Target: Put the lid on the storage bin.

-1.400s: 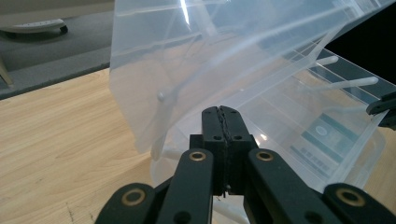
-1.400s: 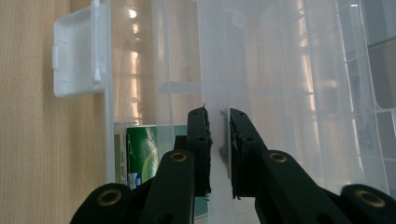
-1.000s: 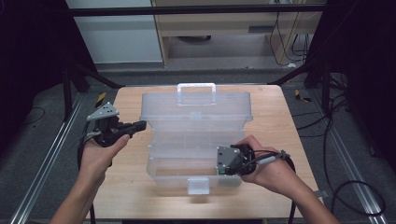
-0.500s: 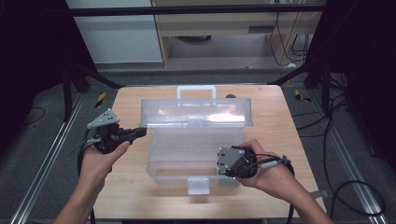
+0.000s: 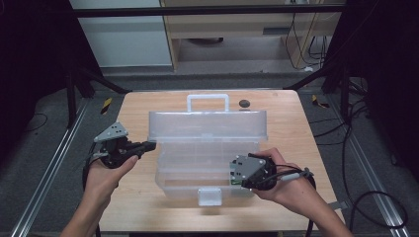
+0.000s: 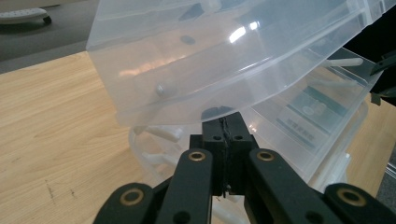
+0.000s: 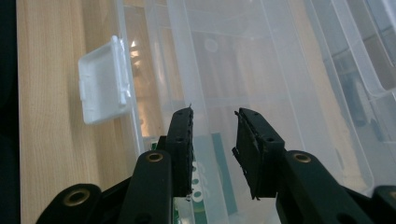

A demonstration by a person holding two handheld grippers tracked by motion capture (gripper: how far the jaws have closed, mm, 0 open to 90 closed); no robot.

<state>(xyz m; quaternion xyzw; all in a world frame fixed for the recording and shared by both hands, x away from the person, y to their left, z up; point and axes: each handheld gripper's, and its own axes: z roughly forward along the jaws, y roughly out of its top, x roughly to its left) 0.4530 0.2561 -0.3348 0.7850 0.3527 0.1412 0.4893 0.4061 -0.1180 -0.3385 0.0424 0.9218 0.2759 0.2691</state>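
While my left tongs point(image 6: 227, 140) sit clenched, jaws pressed flat together, their tip is right under the raised lid point(image 5: 207, 127) of the clear plastic toolbox point(image 5: 200, 170), at its left end. My right tongs point(image 7: 212, 140) are released, a clear gap between the jaws, hovering over the box's front right corner just beside the white latch point(image 7: 103, 86). From the high view, the box sits mid-surface point(image 5: 296, 123) with its lid tilted up, white handle point(image 5: 207, 101) at the back. A green-and-white label point(image 6: 310, 109) shows inside. A small dark disc point(image 5: 243, 103) lies behind the box.
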